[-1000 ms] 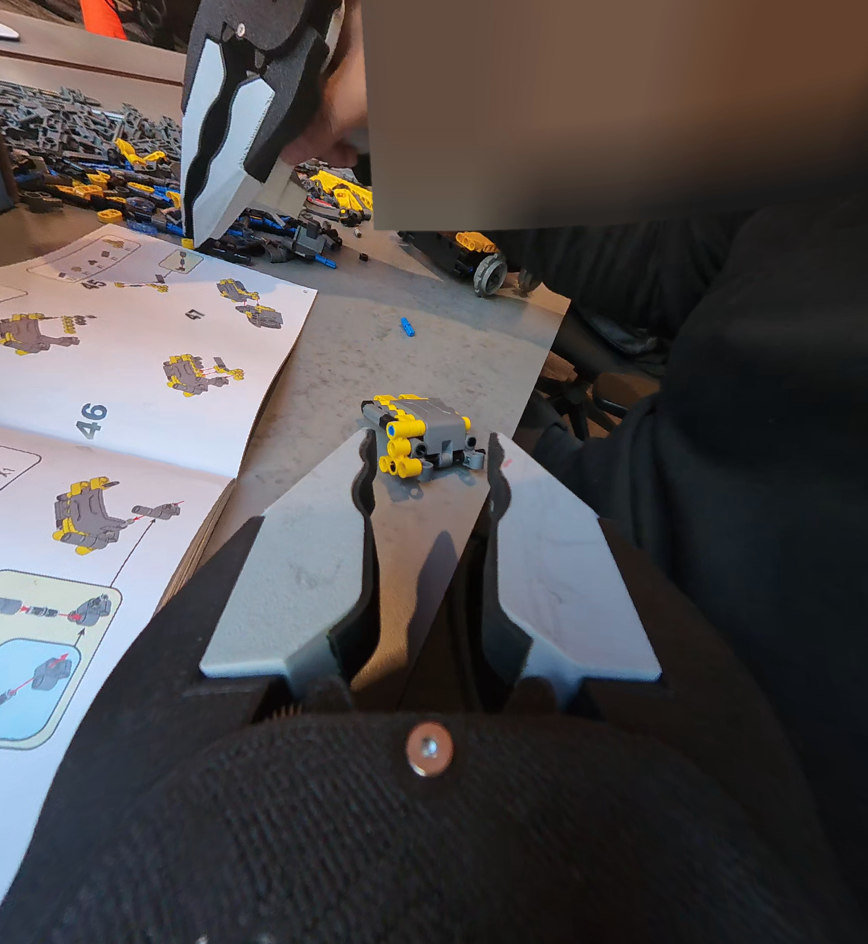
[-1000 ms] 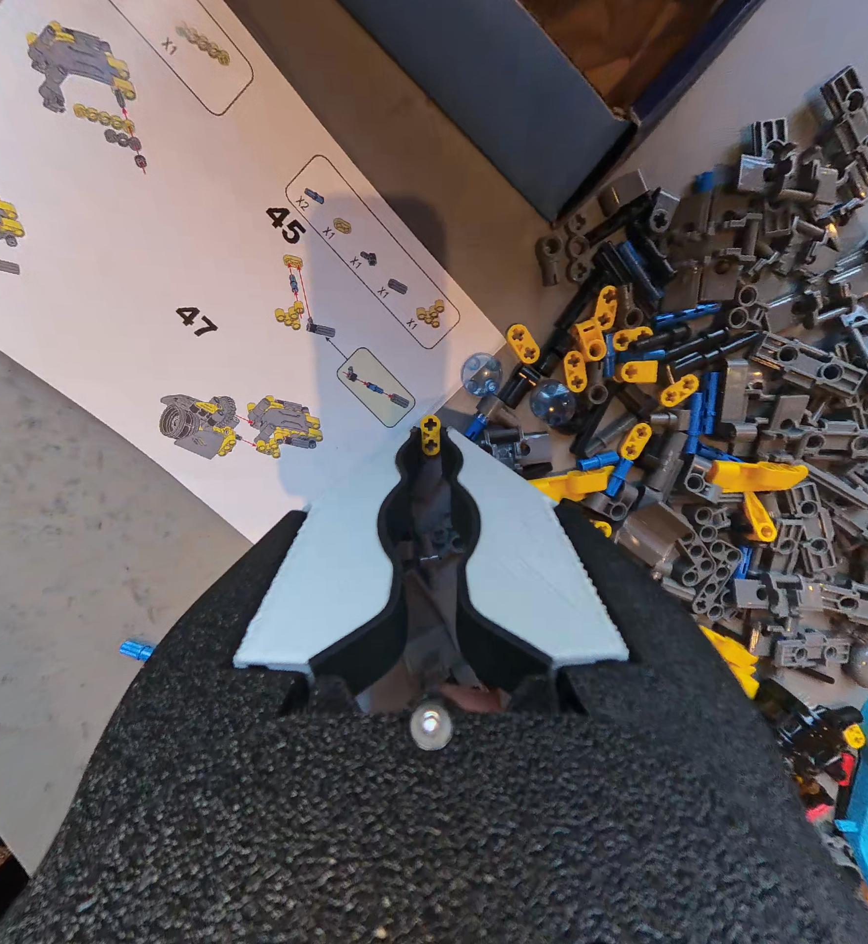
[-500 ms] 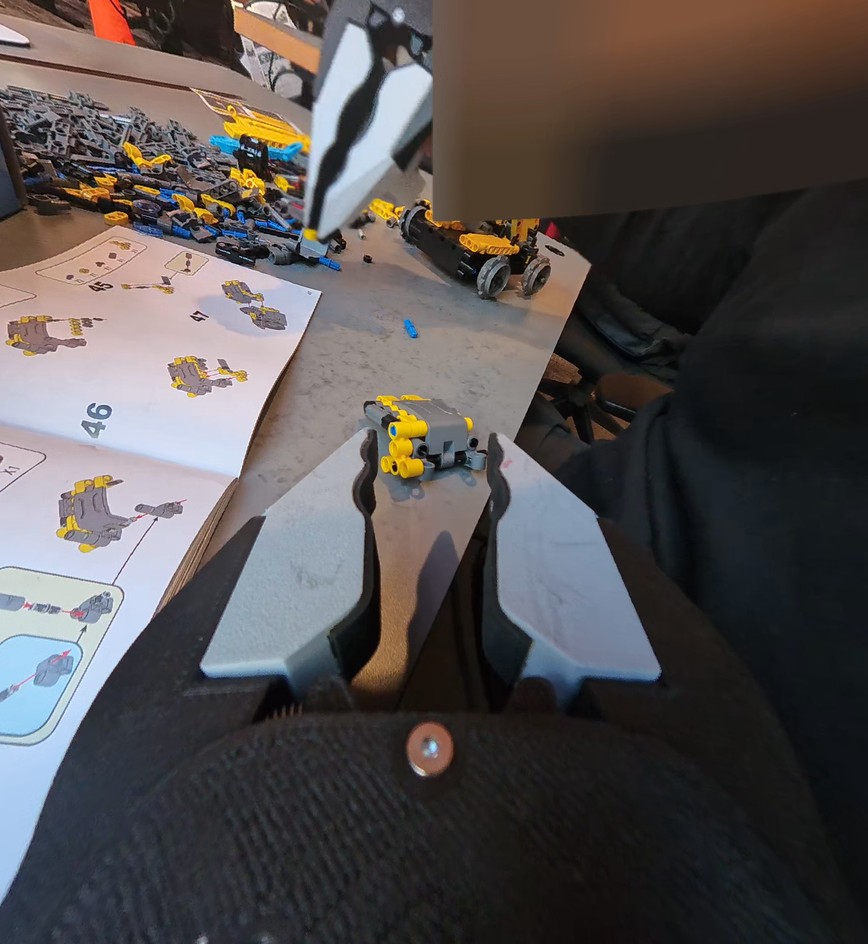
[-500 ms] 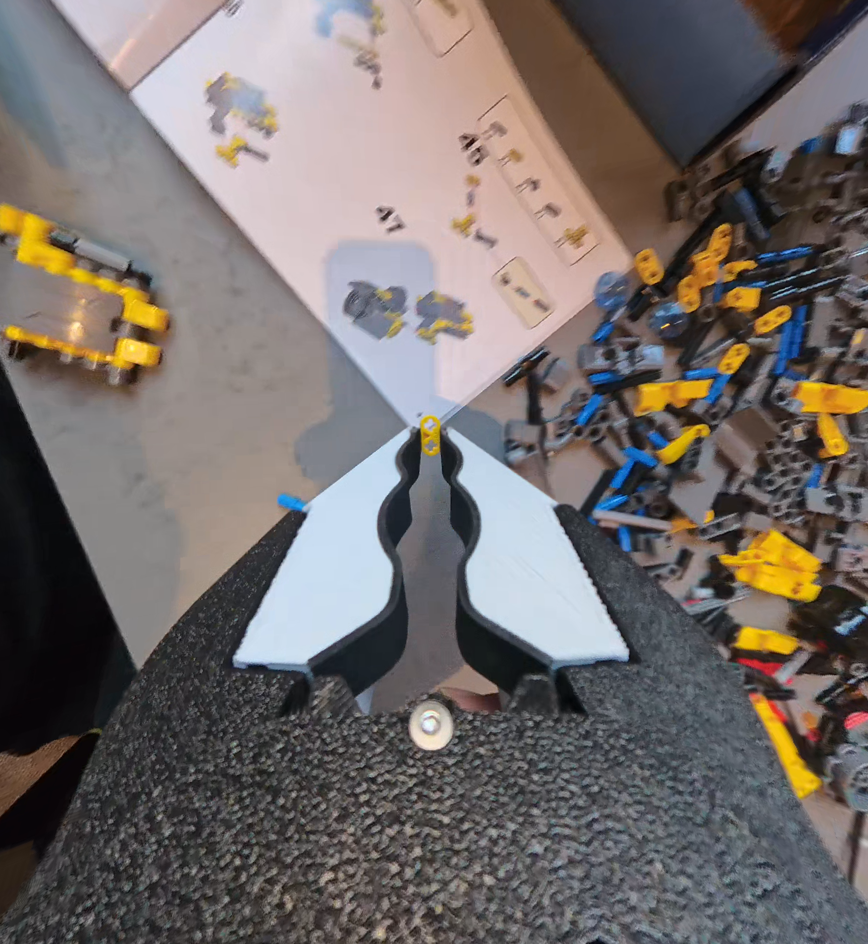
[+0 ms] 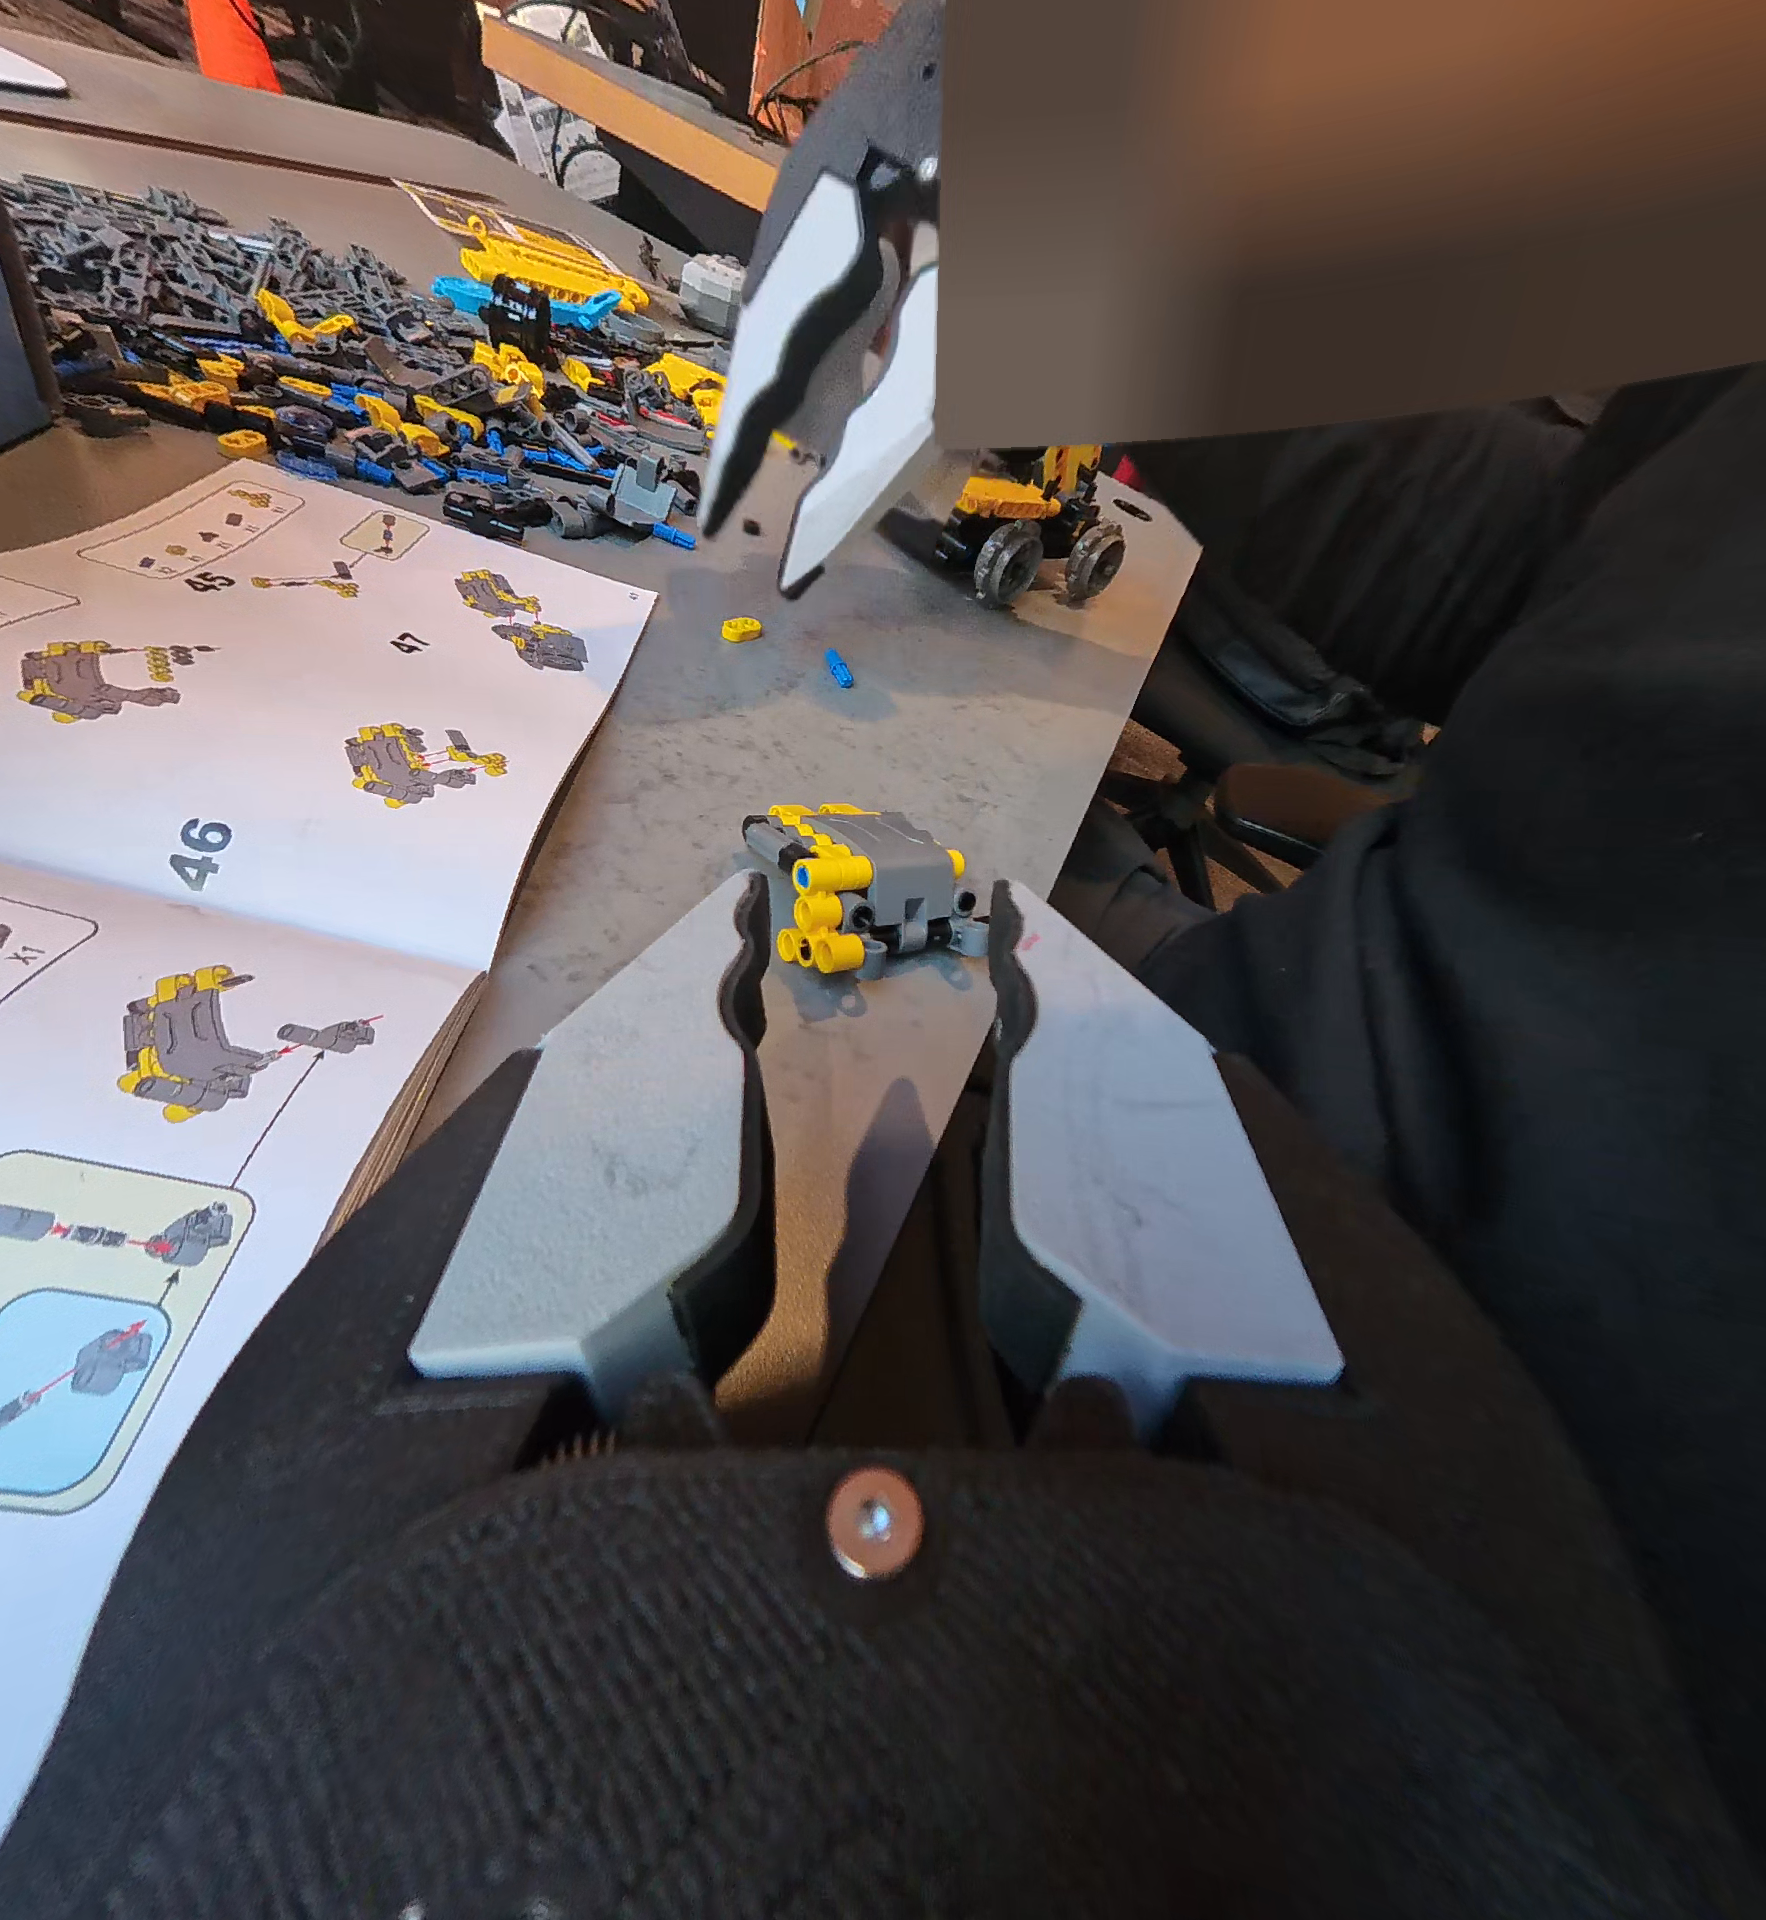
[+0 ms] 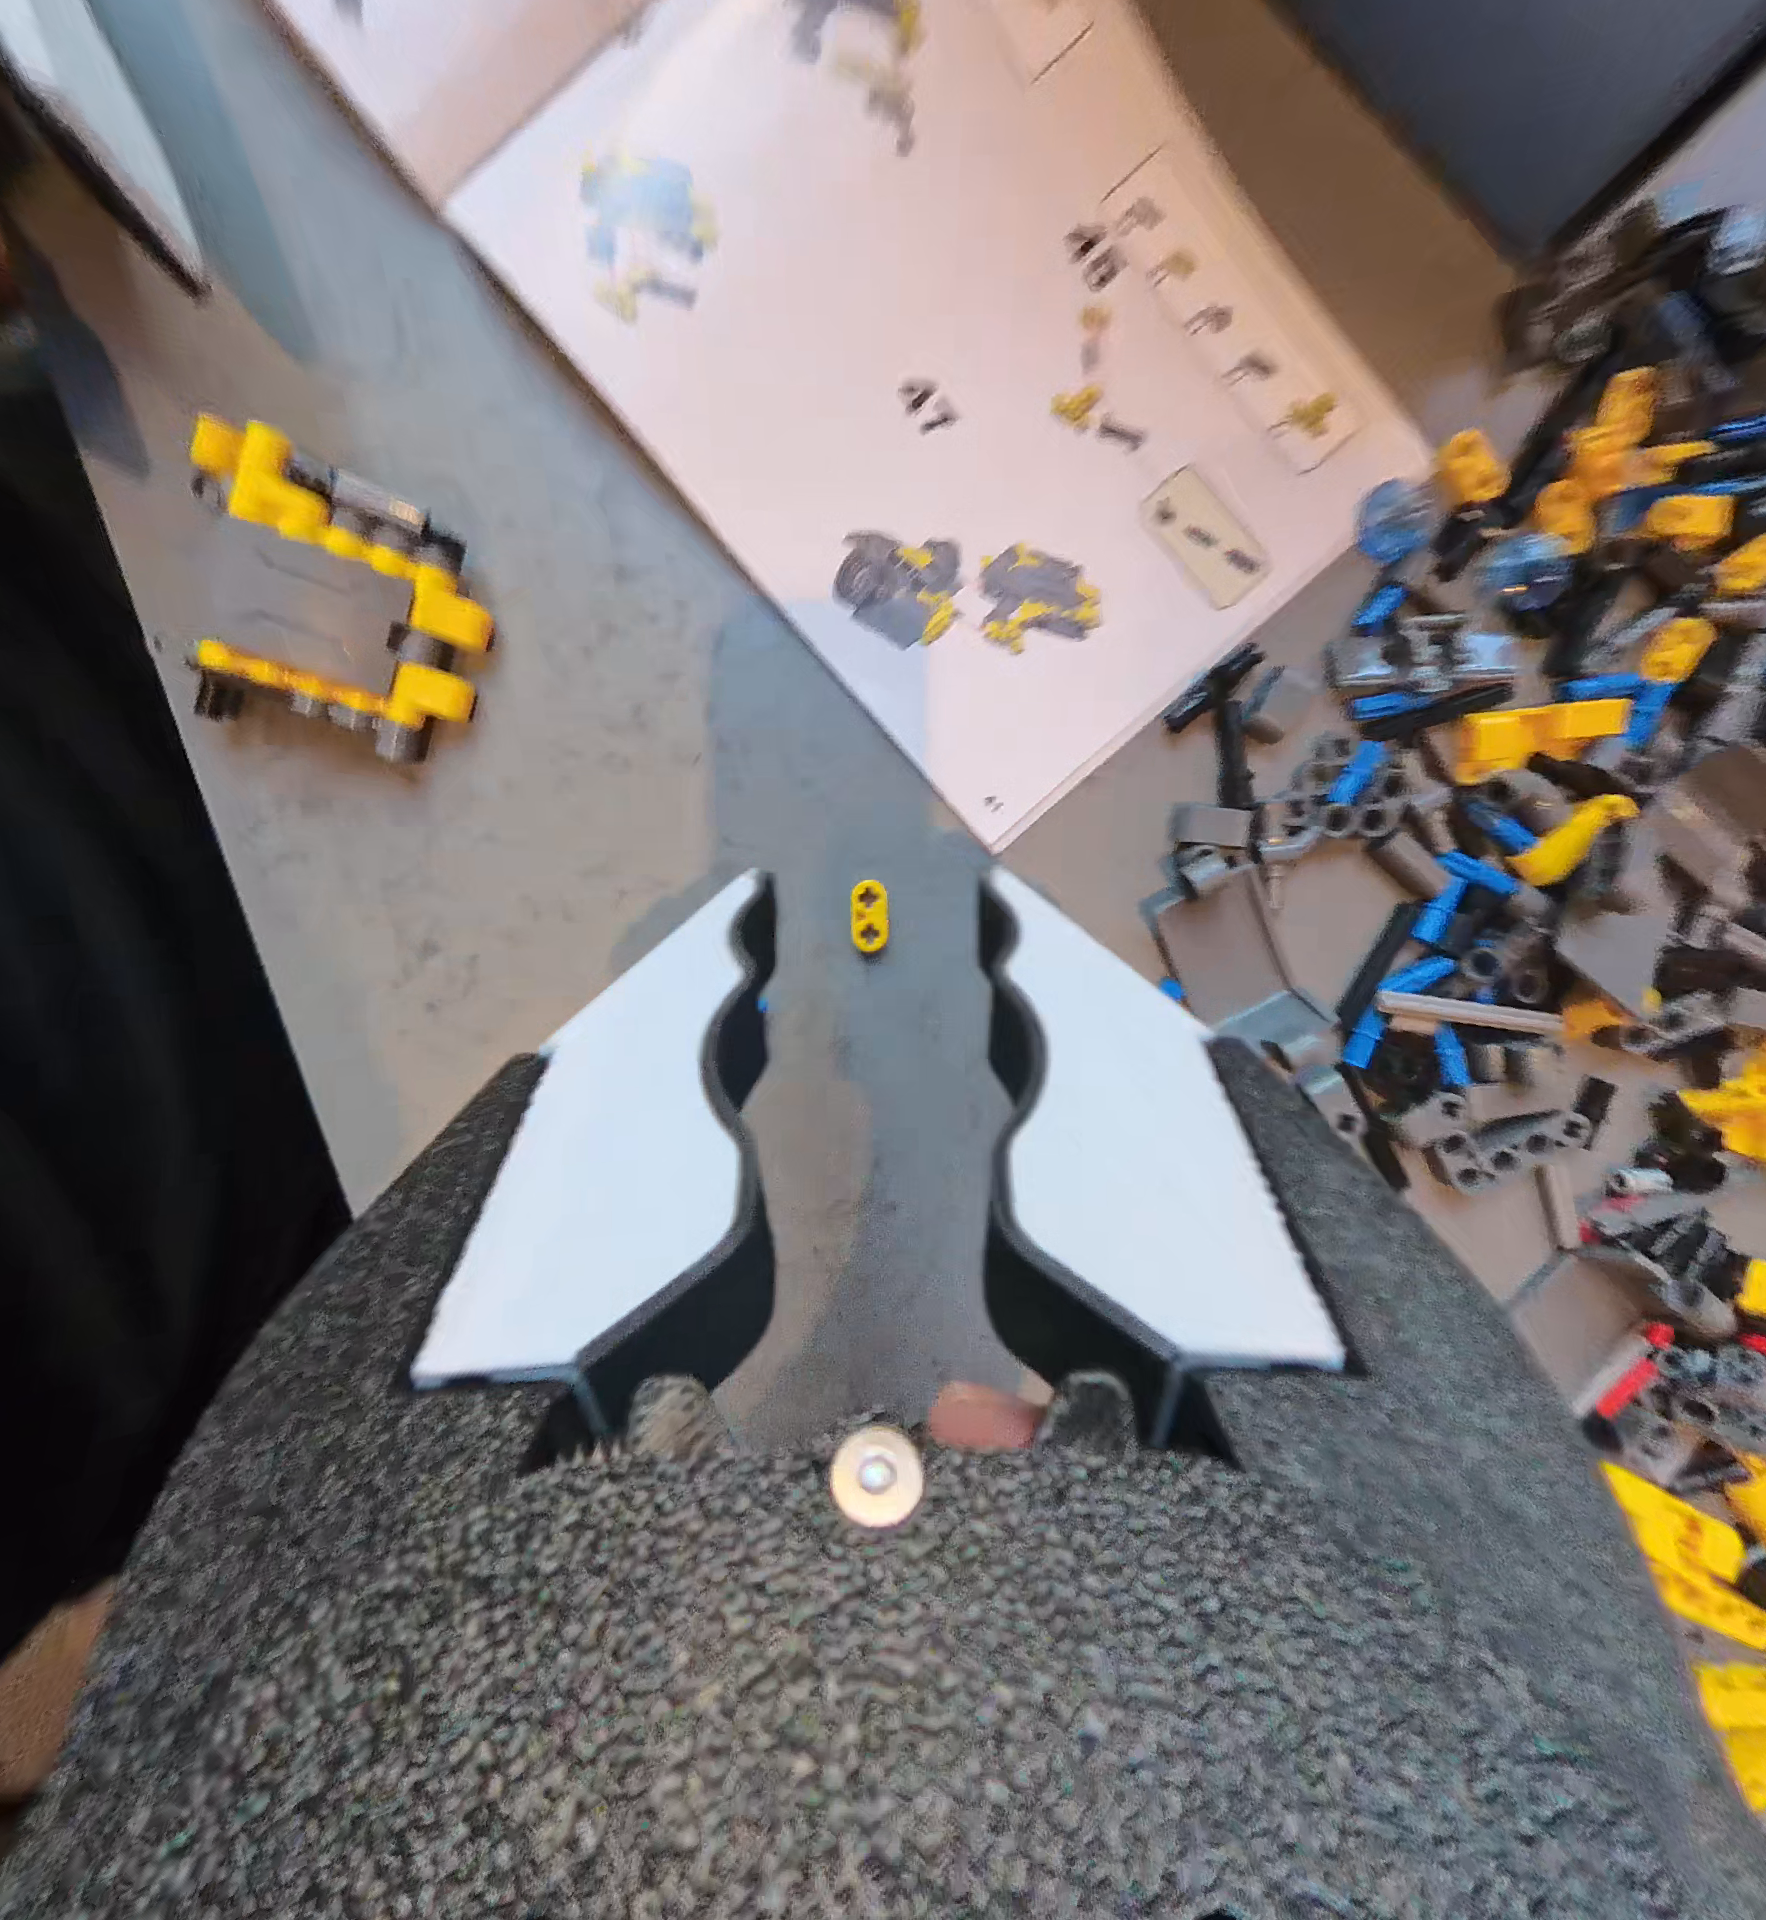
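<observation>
at the table's [image 5: 858,748] near edge, your left gripper [image 5: 874,894] has its fingers apart. a small grey-and-yellow assembly [image 5: 900,862] rests on the surface between the tips. both tips are just beside it; contact cannot be told, and nothing is clamped.

your right gripper [image 6: 874,883] is also spread and holds nothing. a yellow two-hole link [image 6: 868,914] lies flat on the table, framed between its tips. a blue pin [image 5: 838,668] lies near the link, and the corner of the open instruction booklet [image 5: 287,727] is just beyond.

view differences:
- left wrist view: shows the right gripper hanging above the table, tips clear of the link. it also shows a wheeled yellow model [image 5: 1040,530] at the far edge.
- right wrist view: blurred, looking straight down. it shows the link's two cross-shaped holes and the pile of loose parts [image 6: 1585,831] spread to one side, with the assembly well apart on the other.
</observation>
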